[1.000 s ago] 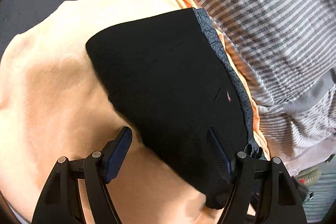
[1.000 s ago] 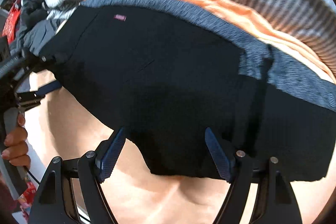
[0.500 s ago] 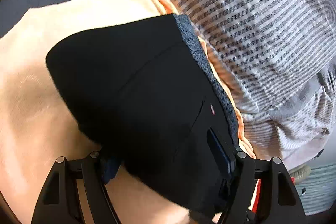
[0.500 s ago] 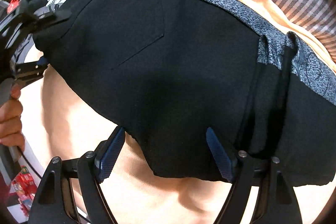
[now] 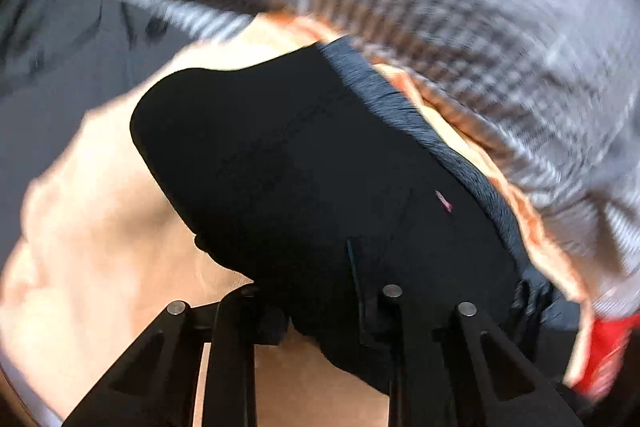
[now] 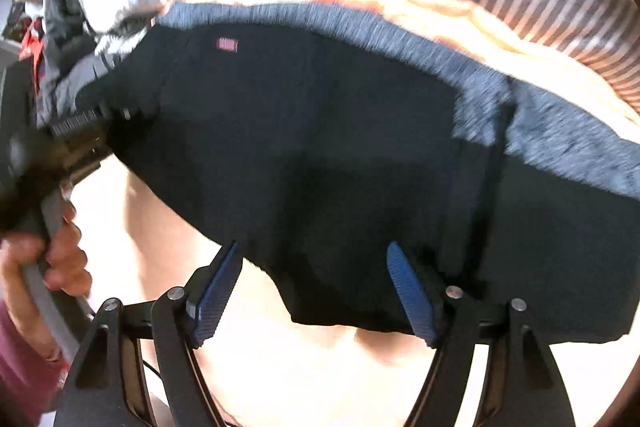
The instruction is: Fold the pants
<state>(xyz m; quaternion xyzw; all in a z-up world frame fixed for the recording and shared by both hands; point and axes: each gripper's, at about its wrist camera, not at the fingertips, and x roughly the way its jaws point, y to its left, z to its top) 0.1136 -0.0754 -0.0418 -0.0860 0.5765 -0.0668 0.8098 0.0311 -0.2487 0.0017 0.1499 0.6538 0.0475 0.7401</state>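
Pants (image 5: 312, 163), black with a grey speckled waistband (image 6: 400, 35), are lying folded on a peach cloth (image 5: 100, 227), with striped grey fabric (image 5: 440, 7) bunched just beyond the waistband. Left hand-held gripper (image 5: 320, 311) has just been closing, and its jaws are now pinching the near edge of the black fabric. Right hand-held gripper (image 6: 312, 291) is standing wide apart, its blue pads (image 6: 216, 291) straddling the lower hem without pressing it. At the right view's left edge, a hand (image 6: 52, 255) is gripping the other tool's handle.
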